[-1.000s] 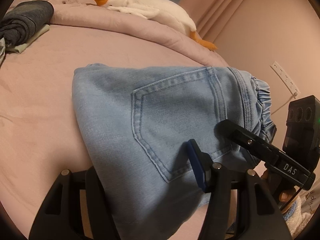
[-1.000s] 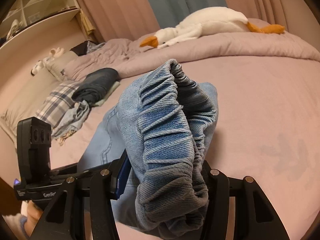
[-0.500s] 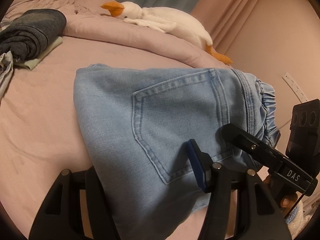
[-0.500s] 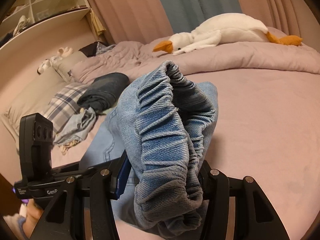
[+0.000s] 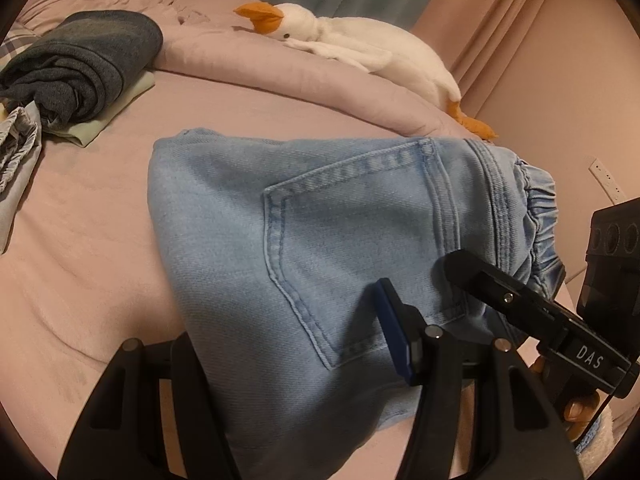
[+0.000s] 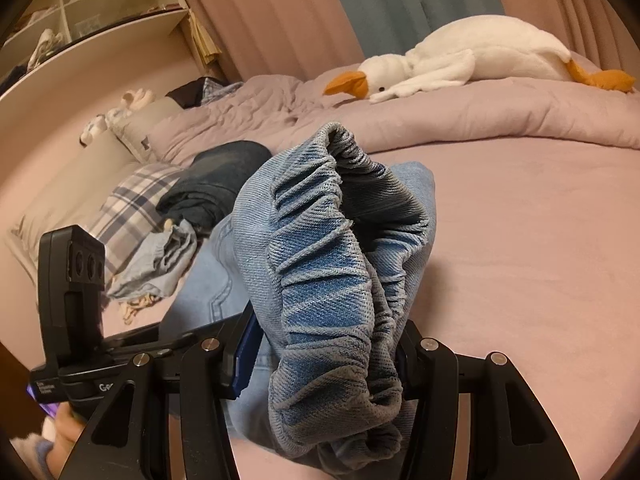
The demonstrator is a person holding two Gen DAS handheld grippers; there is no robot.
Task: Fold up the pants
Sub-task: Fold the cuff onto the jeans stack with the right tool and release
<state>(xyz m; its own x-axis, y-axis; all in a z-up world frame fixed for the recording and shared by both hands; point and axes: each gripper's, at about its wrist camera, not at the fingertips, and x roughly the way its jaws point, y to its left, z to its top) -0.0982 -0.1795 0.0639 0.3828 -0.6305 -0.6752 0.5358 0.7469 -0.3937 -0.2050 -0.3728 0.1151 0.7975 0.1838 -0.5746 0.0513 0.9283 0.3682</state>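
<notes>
Light jeans [image 5: 320,240] – one; plush goose [image 5: 360,48] – one; grippers – two.

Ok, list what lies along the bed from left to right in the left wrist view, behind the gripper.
Dark folded clothes → light blue jeans → right gripper, clamped on the jeans' elastic waistband. The plush goose lies further back, overlapping the jeans' span.

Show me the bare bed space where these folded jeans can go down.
Free: the pink sheet right of the jeans, bordered by the rolled duvet with the plush goose. Also free: sheet between the jeans and the dark folded clothes. Crowded: the side with the plaid cloth.
</notes>
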